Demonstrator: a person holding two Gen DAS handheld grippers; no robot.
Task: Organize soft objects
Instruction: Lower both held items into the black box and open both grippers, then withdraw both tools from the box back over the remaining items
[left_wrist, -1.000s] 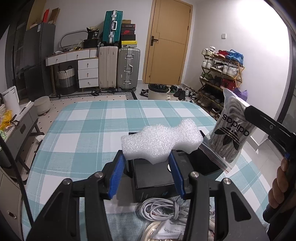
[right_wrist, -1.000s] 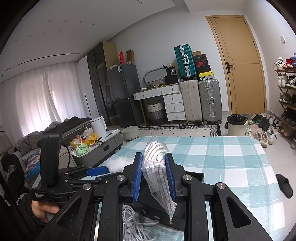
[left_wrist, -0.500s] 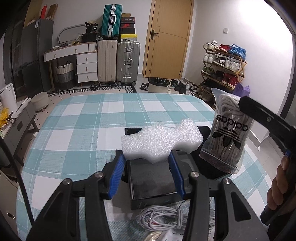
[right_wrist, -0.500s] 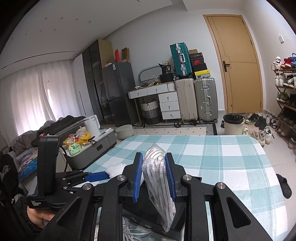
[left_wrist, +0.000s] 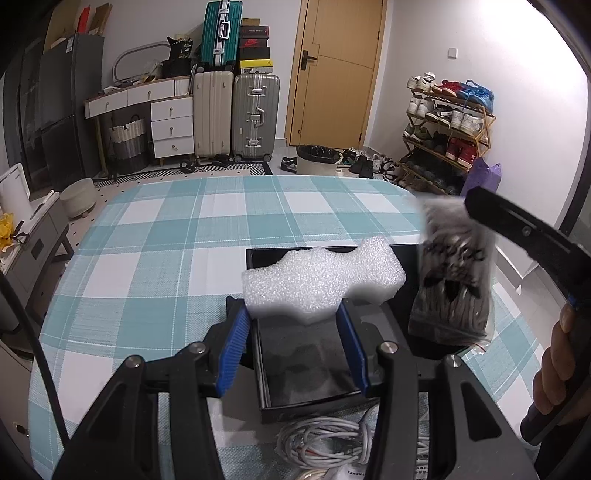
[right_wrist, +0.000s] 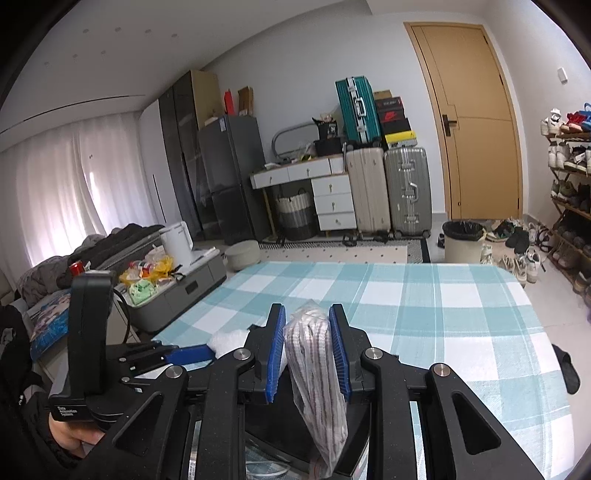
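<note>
My left gripper (left_wrist: 291, 314) is shut on a white foam block (left_wrist: 321, 282), held just above an open black box (left_wrist: 306, 362) on the checked tablecloth. To its right hangs a clear plastic bag of grey-and-white laces (left_wrist: 454, 291), blurred, its bottom at the box's right edge. In the right wrist view my right gripper (right_wrist: 307, 347) is shut on that bag of laces (right_wrist: 314, 365), which droops down over the black box (right_wrist: 280, 439). The left gripper (right_wrist: 192, 352) and a bit of the foam block (right_wrist: 225, 341) show at the lower left there.
A coil of white cable (left_wrist: 325, 439) and papers lie in front of the box. The teal-and-white table (left_wrist: 177, 236) stretches away. Beyond it stand suitcases (left_wrist: 255, 114), a drawer unit, a bin (left_wrist: 317, 160), a shoe rack (left_wrist: 447, 129) and a door.
The bag of laces in my right gripper has come down and in toward the box's right side. The left gripper with the foam has edged slightly forward over the box.
</note>
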